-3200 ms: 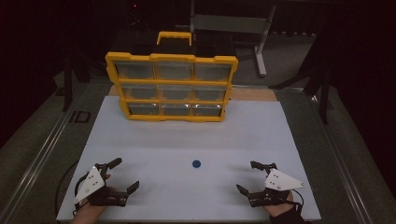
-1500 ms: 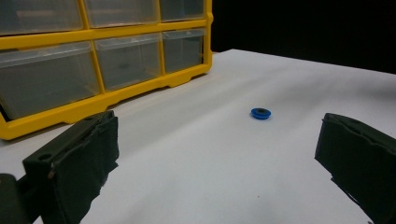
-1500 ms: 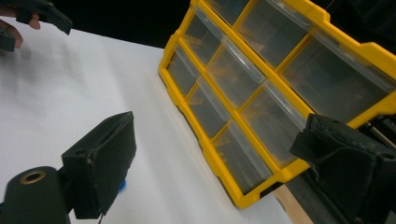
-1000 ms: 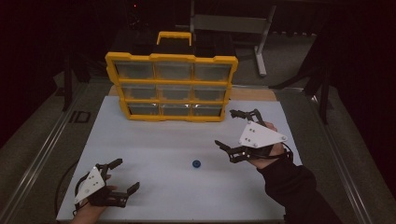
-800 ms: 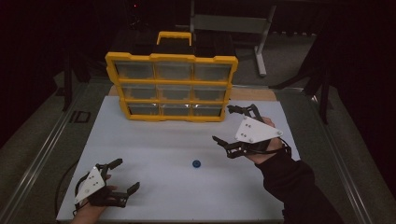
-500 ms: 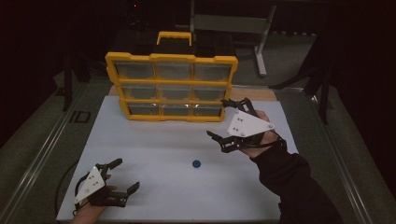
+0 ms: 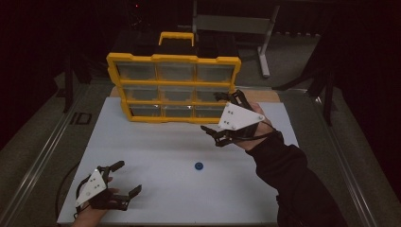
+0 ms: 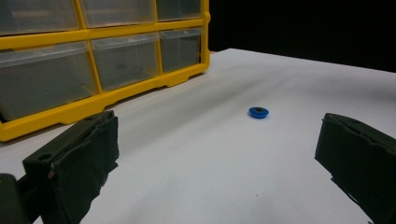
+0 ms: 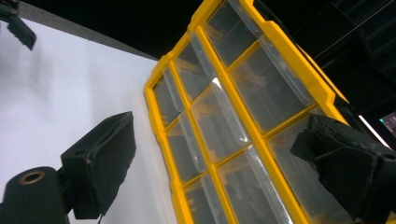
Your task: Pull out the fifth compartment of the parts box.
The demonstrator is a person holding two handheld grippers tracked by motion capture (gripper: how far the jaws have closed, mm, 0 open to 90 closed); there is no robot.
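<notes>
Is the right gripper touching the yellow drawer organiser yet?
Cannot tell. In the high view the right gripper overlaps the yellow plastic organiser with clear drawers; in the right gripper view its open jaws frame the drawers, with neither contact nor gap plain.

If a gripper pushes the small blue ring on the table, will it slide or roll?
The blue ring lies flat, so it would probably slide, not roll. It looks small and thin, likely light. The white table seems smooth, so it may skid easily.
</notes>
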